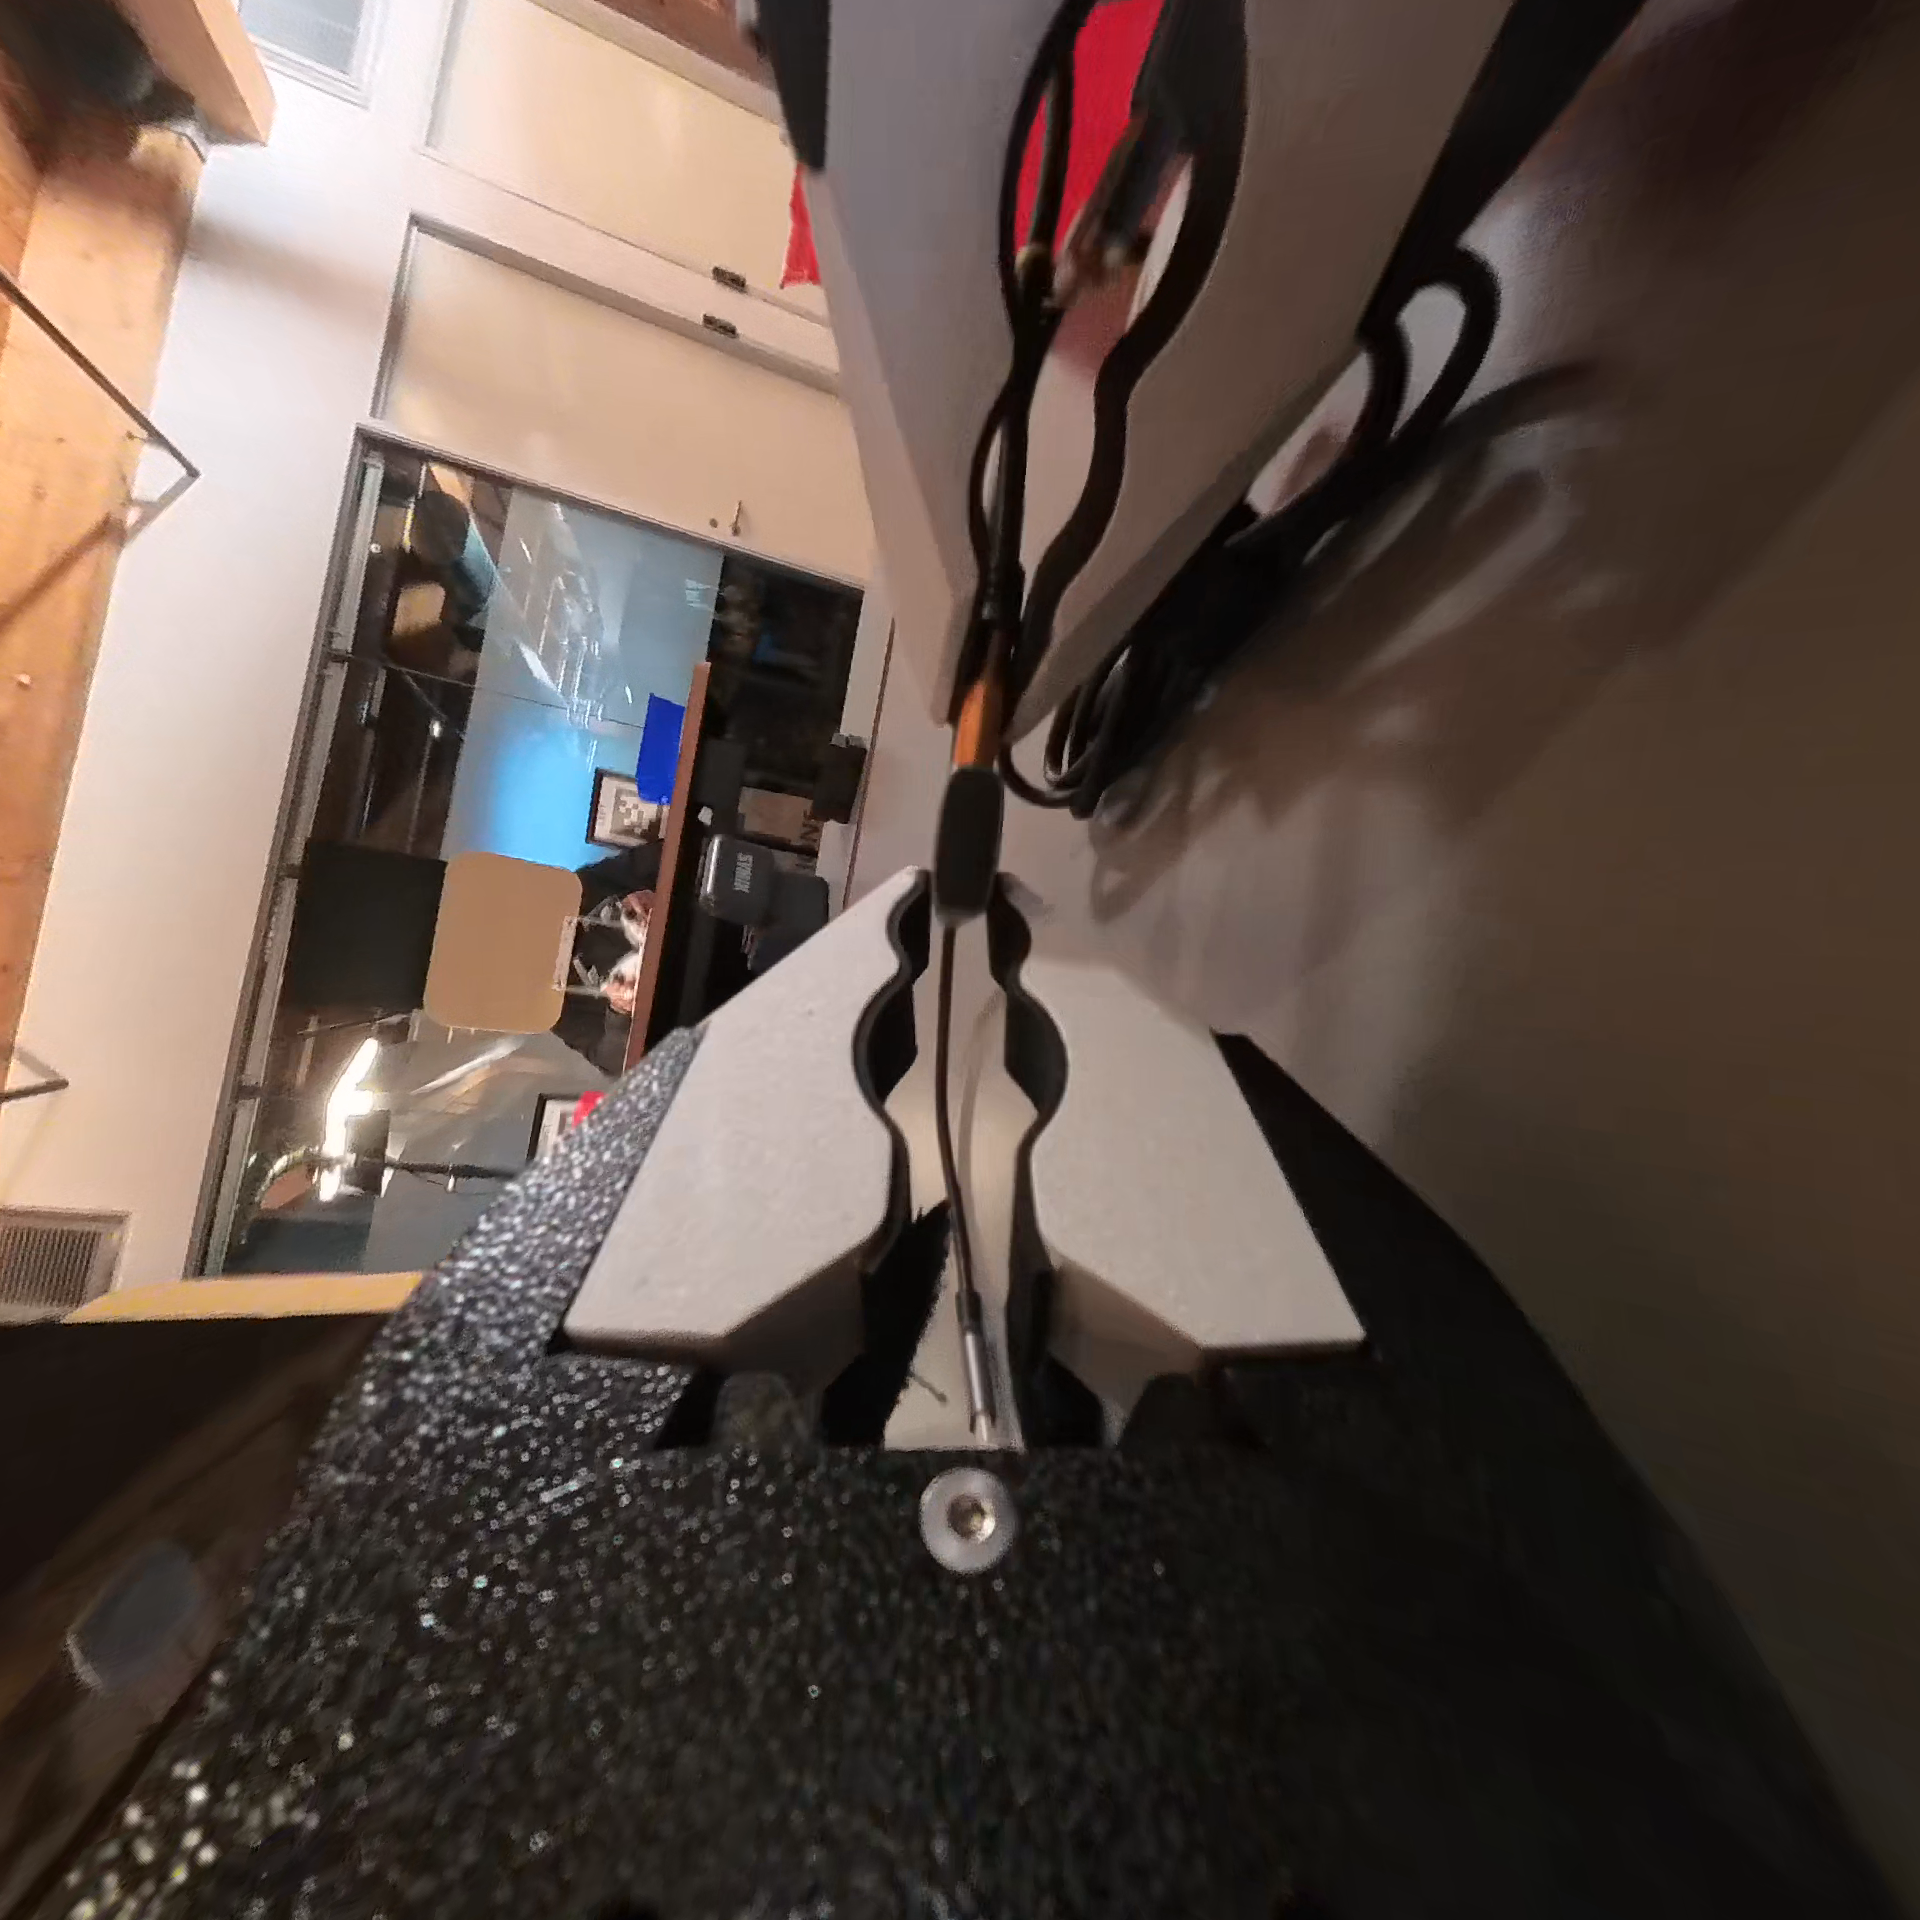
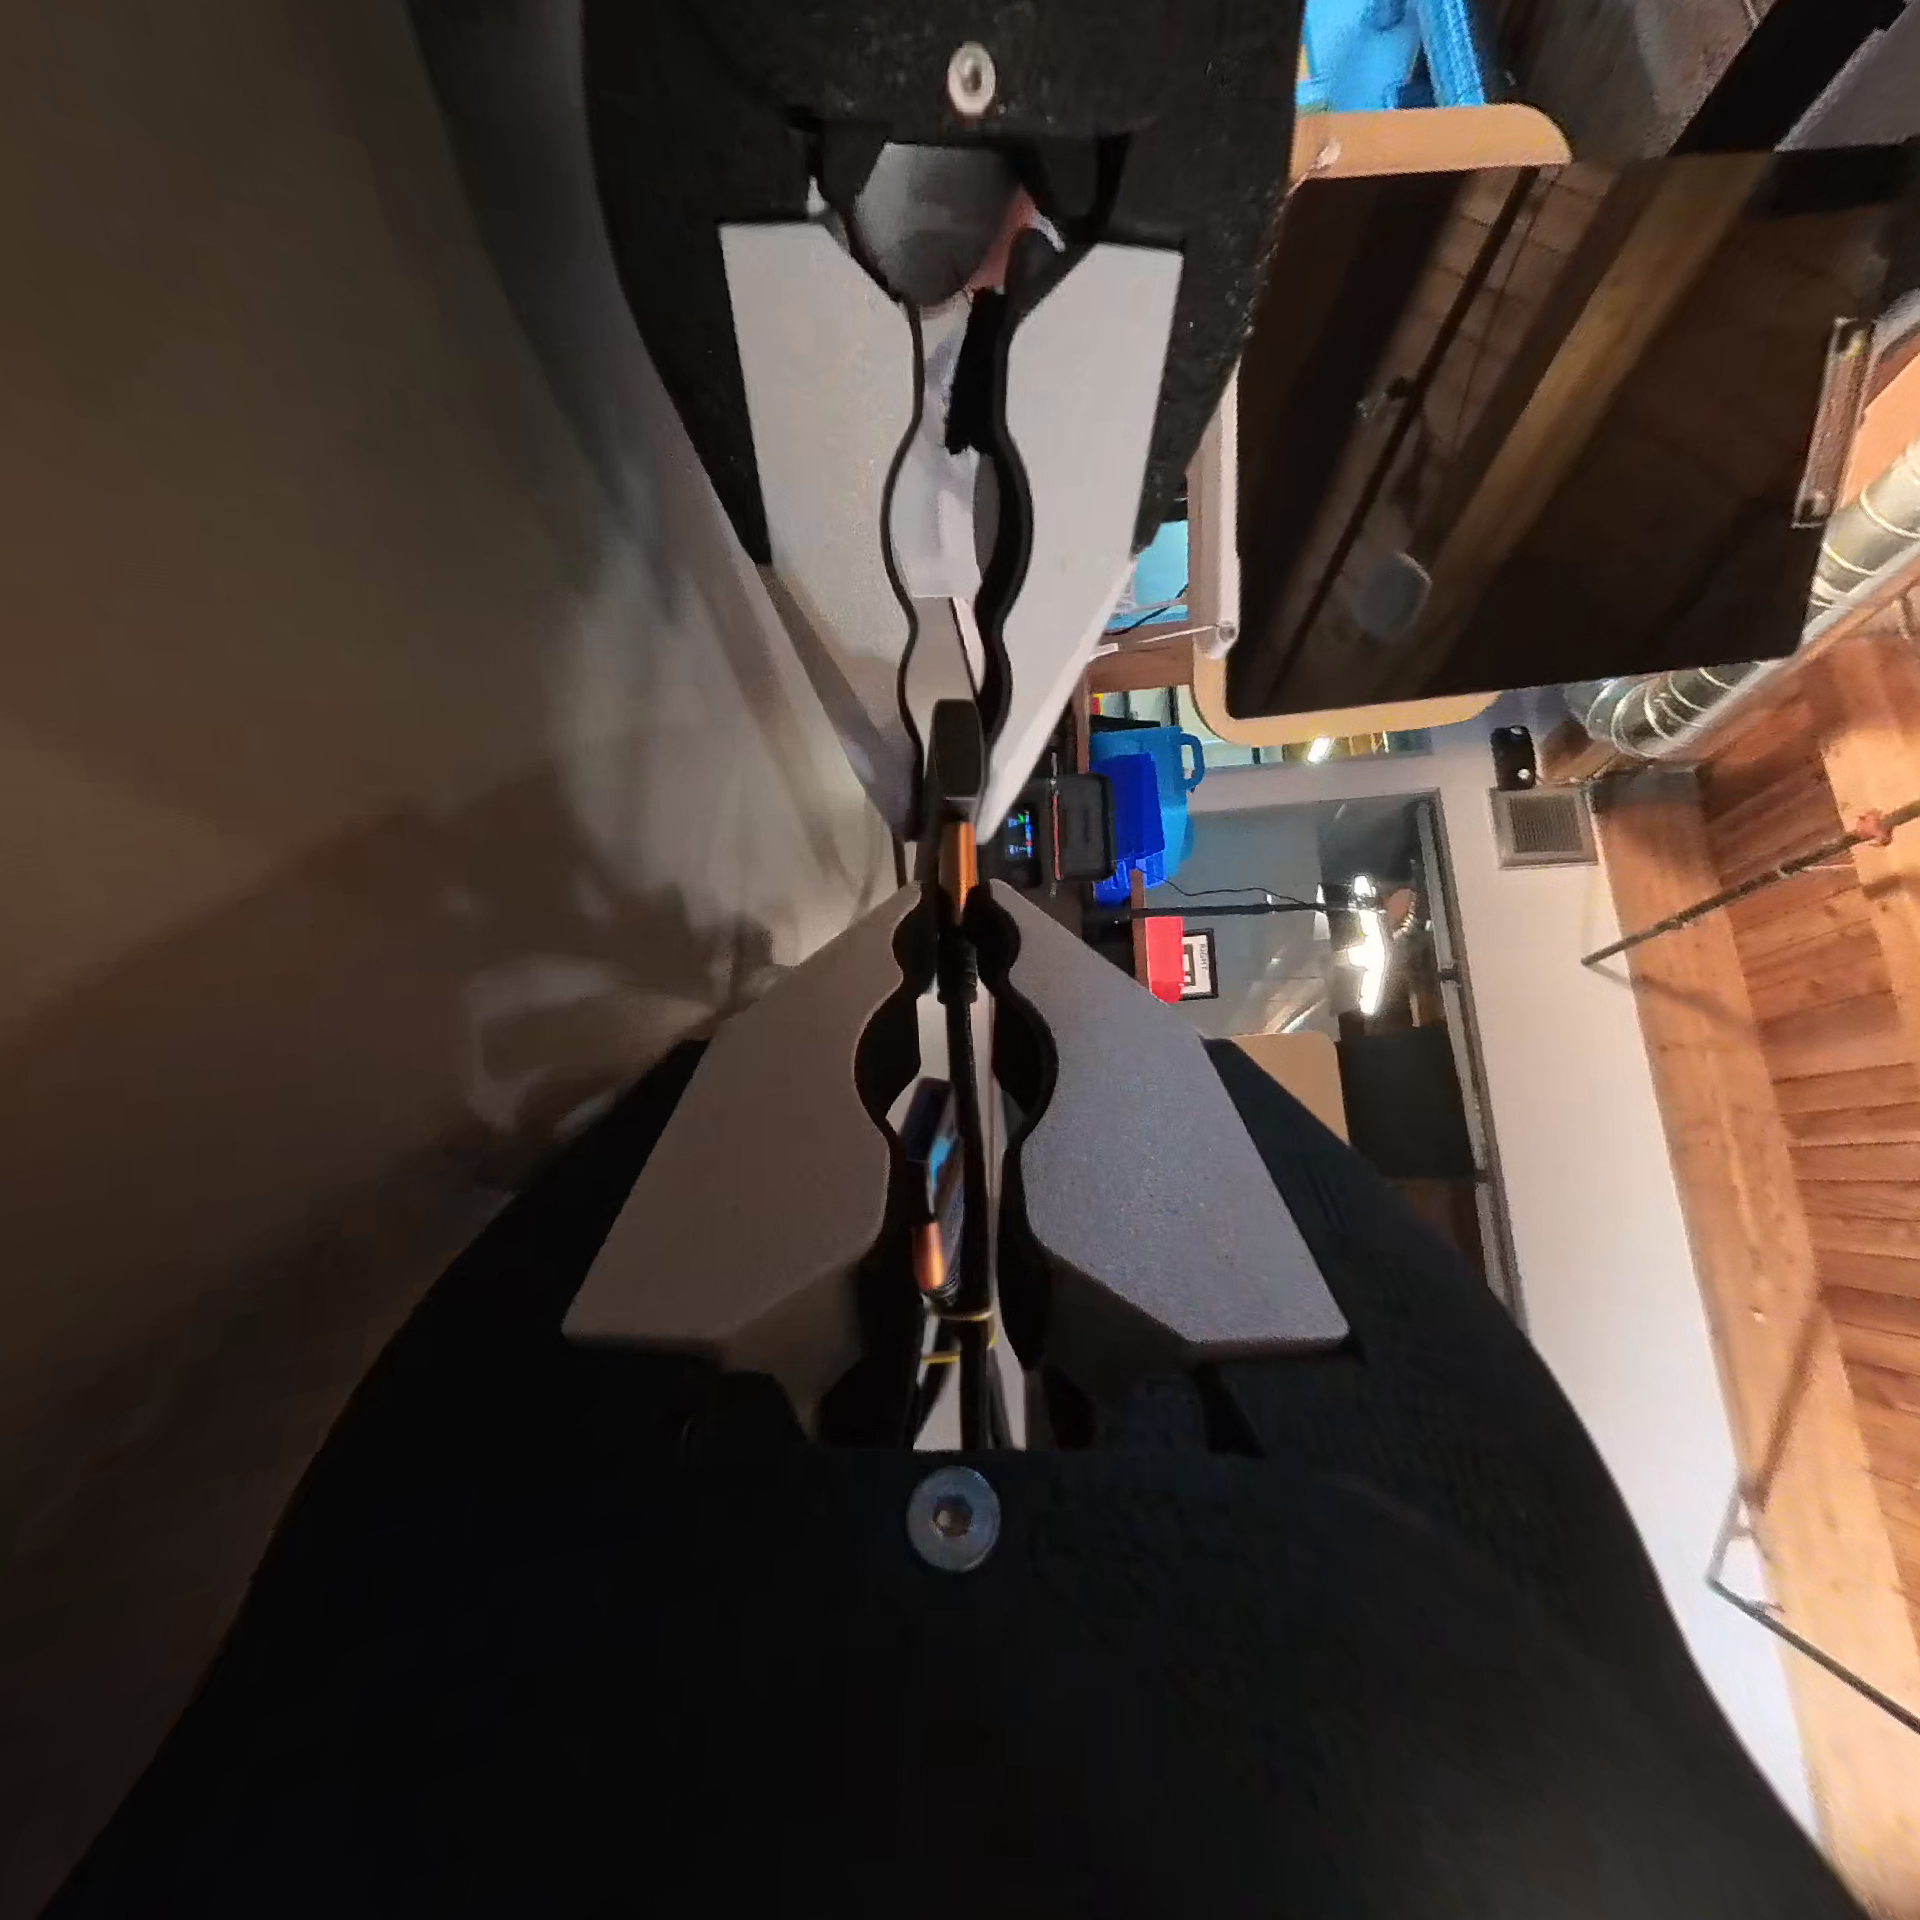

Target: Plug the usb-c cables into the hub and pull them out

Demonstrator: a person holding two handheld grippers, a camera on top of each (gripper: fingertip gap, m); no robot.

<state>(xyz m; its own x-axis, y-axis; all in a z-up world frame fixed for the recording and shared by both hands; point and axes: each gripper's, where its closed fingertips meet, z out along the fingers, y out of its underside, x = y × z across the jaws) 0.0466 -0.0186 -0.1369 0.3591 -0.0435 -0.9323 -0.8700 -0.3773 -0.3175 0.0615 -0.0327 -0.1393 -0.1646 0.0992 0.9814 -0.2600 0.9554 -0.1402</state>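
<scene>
Grey fingers of the left gripper are clamping a black connector, while the right gripper is pinching an orange-collared usb-c plug. Both are meeting tip to tip beside a pale tabletop; wooden flooring and glass partition are lying beyond.

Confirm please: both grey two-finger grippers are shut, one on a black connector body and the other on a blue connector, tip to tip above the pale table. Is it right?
Not quite: the connector is not blue. The right wrist view shows the right gripper shut on an orange metallic connector, facing the black connector body that the left gripper clamps above the pale table.
</scene>
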